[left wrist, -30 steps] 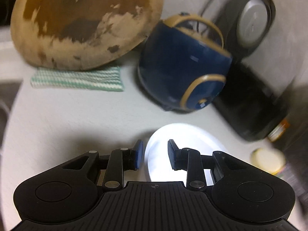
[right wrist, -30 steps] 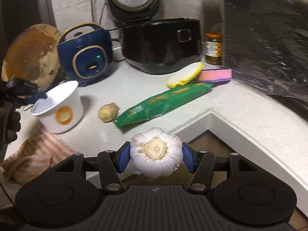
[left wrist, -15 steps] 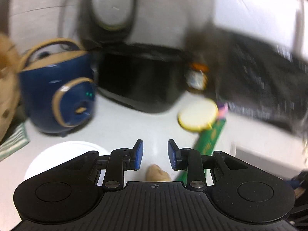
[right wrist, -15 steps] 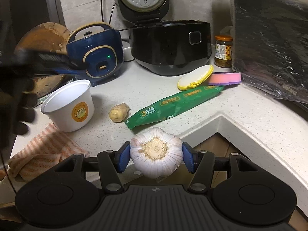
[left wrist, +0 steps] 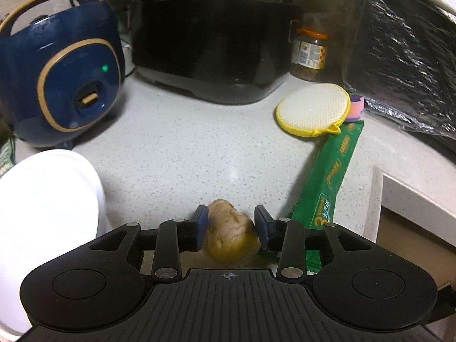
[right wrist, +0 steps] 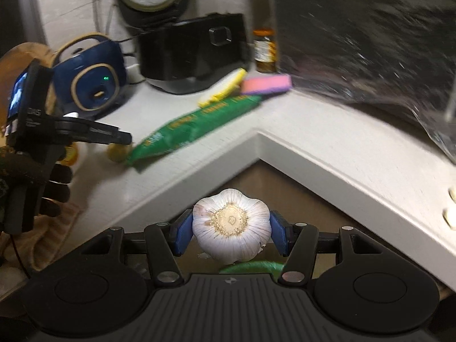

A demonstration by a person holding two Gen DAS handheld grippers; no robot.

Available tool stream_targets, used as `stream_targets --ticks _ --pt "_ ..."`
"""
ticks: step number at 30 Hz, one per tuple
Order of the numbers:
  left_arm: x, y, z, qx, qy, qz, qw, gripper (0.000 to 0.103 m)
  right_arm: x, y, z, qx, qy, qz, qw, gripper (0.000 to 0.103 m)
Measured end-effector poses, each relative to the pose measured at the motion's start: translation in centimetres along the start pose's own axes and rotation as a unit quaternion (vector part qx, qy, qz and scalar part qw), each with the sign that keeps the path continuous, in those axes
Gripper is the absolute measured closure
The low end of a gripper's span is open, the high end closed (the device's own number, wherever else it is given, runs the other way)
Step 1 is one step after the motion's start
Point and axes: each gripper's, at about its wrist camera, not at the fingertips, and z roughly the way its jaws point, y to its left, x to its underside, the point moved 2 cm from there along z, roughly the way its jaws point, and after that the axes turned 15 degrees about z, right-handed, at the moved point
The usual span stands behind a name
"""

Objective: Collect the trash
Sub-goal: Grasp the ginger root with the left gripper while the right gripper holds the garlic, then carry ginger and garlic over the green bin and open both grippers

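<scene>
The left gripper [left wrist: 230,228] stood low over the speckled countertop [left wrist: 182,154], its jaws opening around a knob of ginger [left wrist: 228,235]; the left pad sat against the ginger, while a sliver of gap showed at the right pad, so it gripped nothing. Only the left wrist view showed this closely. It also showed a white tub [left wrist: 48,199] at the near left, a blue rice cooker [left wrist: 59,71] far left, a black cooker [left wrist: 213,48] behind, a jar [left wrist: 310,54] to its right, a round yellow-rimmed scrubber [left wrist: 313,109], and a green wrapper [left wrist: 333,176] running from the scrubber toward the near right, just beside the ginger.

The right wrist view, somewhat blurred, showed what the left did not: the right gripper [right wrist: 230,232] clamped on a garlic bulb [right wrist: 230,225], root end facing the camera, held off the counter's edge over the floor. On its far left a gloved hand [right wrist: 31,176] held the left gripper [right wrist: 119,138], whose tips reached the ginger [right wrist: 116,151] at the wrapper's [right wrist: 193,128] near end. A pink sponge [right wrist: 268,84] lay beside the scrubber, and crinkled black plastic [right wrist: 370,34] filled the far right.
</scene>
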Motion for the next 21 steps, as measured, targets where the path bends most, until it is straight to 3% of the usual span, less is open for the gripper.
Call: stream_targets --ticks 4,7,12,16,21 --pt "0.3 -0.5 1.2 0.026 0.022 -0.009 0.9994 0.057 0.4 -0.6 -0.3 0.005 0.002 0.007 1.0 0.047" --pt "0.6 -0.7 1.1 0.02 0.014 -0.012 0.9996 0.06 0.7 -0.6 -0.9 0.006 -0.002 0.0 1.0 0.047" --pt "1.1 0.4 0.6 0.04 0.003 -0.059 0.9975 0.061 0.6 -1.3 -1.5 0.013 -0.009 0.005 1.0 0.047" --pt "0.8 0.7 -2.2 0.036 -0.037 -0.087 0.9949 0.061 0.5 -2.3 -2.0 0.021 -0.018 0.011 1.0 0.047" --pt "-1.0 -2.7 -5.9 0.125 -0.09 -0.068 0.9857 0.061 0.5 -4.7 -2.8 0.041 -0.032 0.034 0.998 0.047"
